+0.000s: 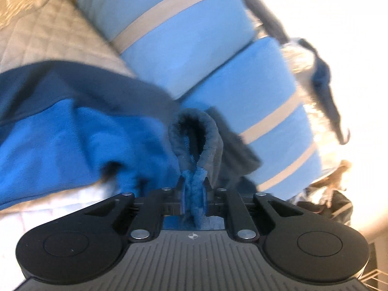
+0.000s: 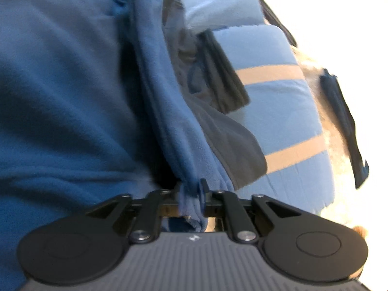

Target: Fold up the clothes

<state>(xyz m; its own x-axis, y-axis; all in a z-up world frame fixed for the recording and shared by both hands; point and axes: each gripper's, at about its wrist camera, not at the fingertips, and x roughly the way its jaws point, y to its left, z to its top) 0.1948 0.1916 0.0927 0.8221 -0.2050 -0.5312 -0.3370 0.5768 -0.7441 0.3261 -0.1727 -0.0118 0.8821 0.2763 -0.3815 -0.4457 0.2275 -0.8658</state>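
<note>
Pinching a bunched fold of the blue fleece garment with grey trim [image 1: 72, 131], the left gripper [image 1: 193, 189] holds it above light-blue, beige-striped cushions [image 1: 184, 36]; the right gripper [image 2: 191, 194] clamps another edge.

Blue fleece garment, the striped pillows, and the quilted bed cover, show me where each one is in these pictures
blue fleece garment [image 1: 80, 135]: left wrist view, on its bright blue body panel.
striped pillows [image 1: 184, 36]: left wrist view, on a light blue band of the upper pillow.
quilted bed cover [image 1: 48, 38]: left wrist view, on its bare beige diamond stitching.

Both wrist views close, forward-facing — share striped pillows [image 1: 184, 38] [image 2: 278, 101].
</note>
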